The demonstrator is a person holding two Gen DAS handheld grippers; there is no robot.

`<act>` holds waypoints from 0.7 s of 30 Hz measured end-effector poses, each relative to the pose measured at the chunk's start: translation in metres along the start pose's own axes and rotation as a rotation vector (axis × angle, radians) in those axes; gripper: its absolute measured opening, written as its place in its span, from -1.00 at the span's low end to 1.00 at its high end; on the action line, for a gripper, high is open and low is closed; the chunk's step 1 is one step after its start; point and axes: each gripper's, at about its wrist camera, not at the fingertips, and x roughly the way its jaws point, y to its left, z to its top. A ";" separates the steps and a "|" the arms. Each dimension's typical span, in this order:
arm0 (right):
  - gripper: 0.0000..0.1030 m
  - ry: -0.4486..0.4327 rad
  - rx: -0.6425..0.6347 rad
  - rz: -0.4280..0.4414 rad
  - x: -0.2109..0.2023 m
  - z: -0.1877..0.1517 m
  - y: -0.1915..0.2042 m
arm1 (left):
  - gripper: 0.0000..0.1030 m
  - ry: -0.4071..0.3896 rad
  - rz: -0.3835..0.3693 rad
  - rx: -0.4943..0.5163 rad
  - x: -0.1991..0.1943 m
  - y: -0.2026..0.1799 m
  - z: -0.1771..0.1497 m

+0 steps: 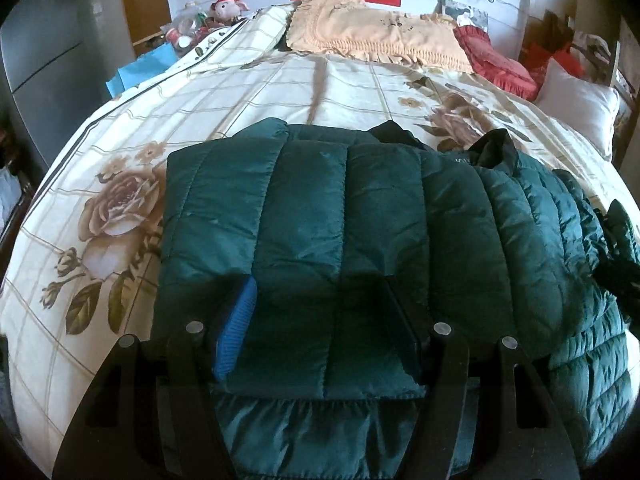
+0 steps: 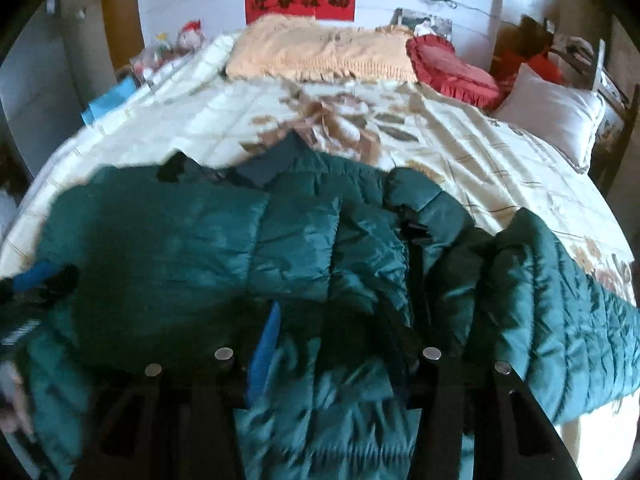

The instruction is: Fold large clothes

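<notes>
Nearest the lens in the left wrist view, the left gripper (image 1: 320, 312) is seen at bottom centre, its jaws set well apart with a folded panel of the green puffer jacket (image 1: 360, 216) bulging between them; the blue pad (image 1: 236, 328) appears pressed into the fabric, so a grip on the fold is judged likely. In the right wrist view the right gripper (image 2: 336, 344) is likewise found at bottom centre, closed around a rumpled bunch of the jacket (image 2: 224, 240), though blur hides the exact contact. The jacket is laid across the near part of the floral bedspread (image 1: 120, 200), its long axis running left to right in both frames, with the unfolded bulk trailing to the right. The right gripper is judged nearer that loose part. Beyond, in the upper frame, a peach pillow (image 1: 376, 32) is seen.
</notes>
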 end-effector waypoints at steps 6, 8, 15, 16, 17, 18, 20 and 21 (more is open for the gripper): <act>-0.09 0.026 0.000 -0.004 0.000 -0.022 0.004 | 0.24 0.000 -0.002 0.001 0.000 0.001 0.000; -0.09 0.062 -0.011 -0.023 0.017 -0.028 0.005 | 0.24 0.003 -0.005 0.003 -0.002 0.002 0.000; -0.09 0.049 0.042 0.019 0.000 -0.029 -0.005 | 0.24 -0.013 -0.045 -0.019 -0.028 0.008 -0.003; -0.08 0.045 0.049 0.019 -0.005 -0.031 -0.006 | 0.24 -0.023 -0.051 -0.019 -0.034 0.007 -0.004; -0.05 0.039 0.053 0.016 -0.012 -0.034 -0.009 | 0.24 -0.029 -0.055 -0.018 -0.038 0.005 -0.006; -0.02 0.036 0.056 0.017 -0.017 -0.036 -0.009 | 0.24 -0.036 -0.063 -0.018 -0.043 0.004 -0.008; 0.00 0.033 0.060 0.026 -0.025 -0.042 -0.011 | 0.24 -0.041 -0.079 -0.022 -0.049 0.001 -0.013; 0.01 0.036 0.061 0.029 -0.029 -0.046 -0.011 | 0.24 -0.041 -0.085 -0.024 -0.052 -0.001 -0.015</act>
